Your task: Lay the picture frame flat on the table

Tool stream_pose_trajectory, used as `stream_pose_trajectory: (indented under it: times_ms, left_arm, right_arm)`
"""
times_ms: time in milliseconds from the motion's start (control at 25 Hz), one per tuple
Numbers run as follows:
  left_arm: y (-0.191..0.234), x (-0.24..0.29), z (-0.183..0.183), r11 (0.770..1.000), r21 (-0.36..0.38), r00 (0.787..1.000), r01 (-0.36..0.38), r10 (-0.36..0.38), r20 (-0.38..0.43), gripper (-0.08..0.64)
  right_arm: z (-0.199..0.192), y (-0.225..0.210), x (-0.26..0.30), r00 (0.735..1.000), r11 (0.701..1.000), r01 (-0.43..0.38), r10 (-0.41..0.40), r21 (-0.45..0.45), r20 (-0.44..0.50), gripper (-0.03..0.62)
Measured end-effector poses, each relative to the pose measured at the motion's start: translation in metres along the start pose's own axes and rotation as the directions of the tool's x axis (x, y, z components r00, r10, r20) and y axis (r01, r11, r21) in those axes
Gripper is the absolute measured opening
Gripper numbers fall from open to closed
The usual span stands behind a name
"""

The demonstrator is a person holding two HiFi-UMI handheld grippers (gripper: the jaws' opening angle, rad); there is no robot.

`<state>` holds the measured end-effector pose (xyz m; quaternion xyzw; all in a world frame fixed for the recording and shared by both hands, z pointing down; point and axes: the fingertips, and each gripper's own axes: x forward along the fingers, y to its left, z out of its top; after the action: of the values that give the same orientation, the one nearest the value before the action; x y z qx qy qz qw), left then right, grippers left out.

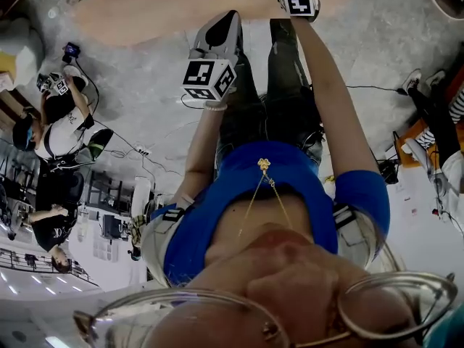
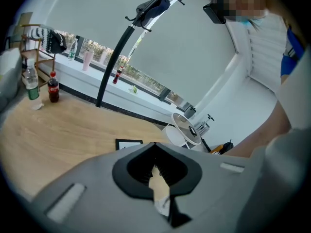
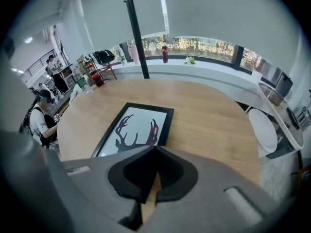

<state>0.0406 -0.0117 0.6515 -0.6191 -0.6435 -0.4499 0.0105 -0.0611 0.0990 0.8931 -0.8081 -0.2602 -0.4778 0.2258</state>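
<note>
Round wooden table (image 3: 209, 115) in a bright room with a long window strip behind it. A black coat stand (image 3: 136, 33) rises at the far edge, and some bottles sit over on the left side, including a cola (image 2: 53, 87) and a water bottle (image 2: 30, 81).

The frame (image 3: 136, 130) is lying flat on the tabletop, face up. It has a black border and a deer-antler silhouette on white. It's just ahead of the right gripper (image 3: 155, 149), with its near end tucked behind the jaw tips in that view. Nothing's touching it as far as I can see.

That gripper's jaws are pressed together at the tip with nothing between them, just a sliver of wood showing lower down. It's the same with the left gripper (image 2: 155, 144): the jaws meet at the tip and it's empty. From its view only a corner of the frame peeks out just above the jaws, further off and to the left.

In the head view you're looking down at the person's blue shirt (image 1: 283, 187), with both arms stretched out toward the table. A couple of other people (image 3: 41, 118) are off to the left, beyond the table.
</note>
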Motion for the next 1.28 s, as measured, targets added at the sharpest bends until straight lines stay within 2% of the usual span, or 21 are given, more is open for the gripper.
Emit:
stream_pose_trajectory:
  times_ms: [240, 400, 720, 1000, 1280]
  left_arm:
    - [0.004, 0.002, 0.015, 1.000, 0.013, 1.000, 0.007, -0.007, 0.016, -0.003]
    - [-0.018, -0.003, 0.028, 0.999, 0.035, 0.999, 0.007, -0.009, 0.033, -0.003]
    - [-0.041, -0.018, 0.058, 0.998, 0.070, 0.997, 0.011, -0.017, 0.076, -0.003]
    - [-0.070, -0.025, 0.093, 0.993, 0.116, 0.991, 0.019, -0.034, 0.130, -0.003]
    - [-0.094, -0.041, 0.123, 0.986, 0.167, 0.983, 0.021, -0.051, 0.175, -0.003]
  right_arm:
    - [0.011, 0.018, -0.002, 0.998, 0.998, -0.059, 0.059, -0.034, 0.014, 0.003]
    - [0.023, 0.030, -0.031, 0.992, 0.990, -0.117, 0.120, -0.081, 0.033, 0.002]
    - [0.066, 0.062, -0.092, 0.955, 0.959, -0.243, 0.263, -0.146, 0.139, 0.002]
    - [0.126, 0.067, -0.156, 0.898, 0.941, -0.307, 0.336, -0.142, 0.284, 0.002]
    - [0.180, 0.086, -0.230, 0.801, 0.915, -0.344, 0.403, -0.209, 0.443, 0.002]
